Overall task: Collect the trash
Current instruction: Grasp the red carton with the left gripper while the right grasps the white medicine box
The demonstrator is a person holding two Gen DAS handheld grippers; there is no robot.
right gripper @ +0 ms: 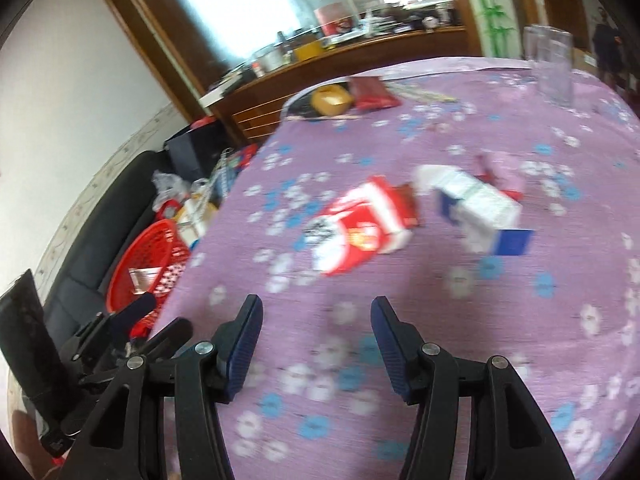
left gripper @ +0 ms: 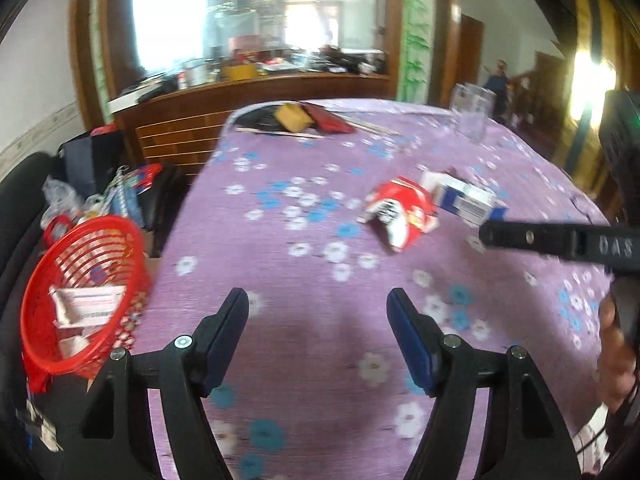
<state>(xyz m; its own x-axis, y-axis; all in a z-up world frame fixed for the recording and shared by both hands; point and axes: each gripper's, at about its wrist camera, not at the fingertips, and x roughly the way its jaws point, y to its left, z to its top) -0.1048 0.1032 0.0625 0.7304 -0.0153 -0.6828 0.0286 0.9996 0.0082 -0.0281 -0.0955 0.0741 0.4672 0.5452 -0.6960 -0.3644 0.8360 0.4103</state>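
A crumpled red and white packet point(left gripper: 402, 210) point(right gripper: 360, 226) lies on the purple flowered tablecloth point(left gripper: 304, 272) point(right gripper: 440, 320). A white and blue carton point(left gripper: 466, 200) point(right gripper: 478, 210) lies just right of it. A red plastic basket point(left gripper: 80, 292) point(right gripper: 148, 276) with paper scraps inside sits off the table's left edge. My left gripper point(left gripper: 318, 316) is open and empty, above the cloth, near the basket. My right gripper point(right gripper: 316, 328) is open and empty, short of the red packet; its finger also shows in the left wrist view point(left gripper: 532, 238).
At the table's far end lie a yellow box point(left gripper: 294, 118) point(right gripper: 332, 100), a dark red packet point(left gripper: 332, 120) point(right gripper: 374, 92) and chopsticks point(left gripper: 280, 132). A clear glass point(left gripper: 472, 110) point(right gripper: 550, 64) stands far right. A black sofa point(right gripper: 80, 248) with bags lies left.
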